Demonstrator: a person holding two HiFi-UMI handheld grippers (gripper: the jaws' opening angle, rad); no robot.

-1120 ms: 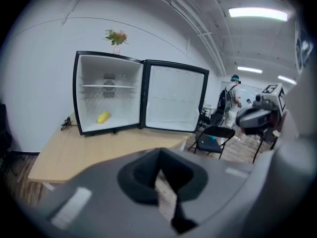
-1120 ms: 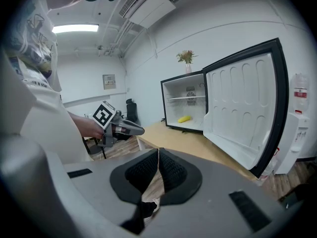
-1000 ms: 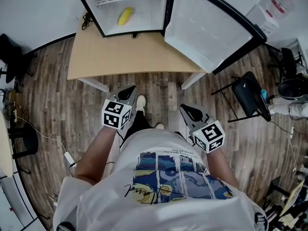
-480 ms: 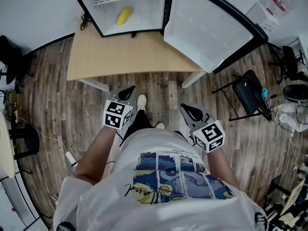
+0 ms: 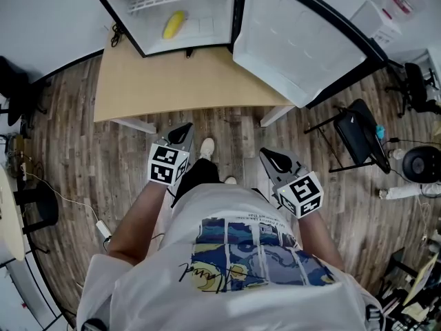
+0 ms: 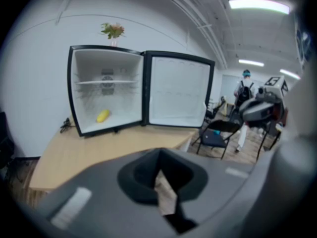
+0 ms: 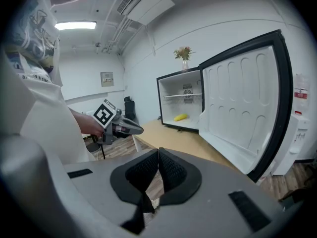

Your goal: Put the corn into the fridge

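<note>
A yellow corn cob (image 5: 173,24) lies on the floor of the small black fridge (image 5: 136,38), whose door (image 5: 296,40) stands swung open to the right. The same corn (image 6: 102,116) shows in the left gripper view and the corn (image 7: 181,117) in the right gripper view. My left gripper (image 5: 185,132) is held low in front of the table, shut and empty. My right gripper (image 5: 270,157) hangs beside it, also shut with nothing between its jaws. Both are well short of the fridge.
The fridge stands on a light wooden table (image 5: 179,81). A black folding chair (image 5: 358,138) stands at the right of the table. A person with a backpack (image 6: 243,90) walks far off. A flower pot (image 6: 114,31) tops the fridge.
The view has shifted slightly, so the fridge and table sit a little further left and up. Both grippers have barely moved and stay shut.
</note>
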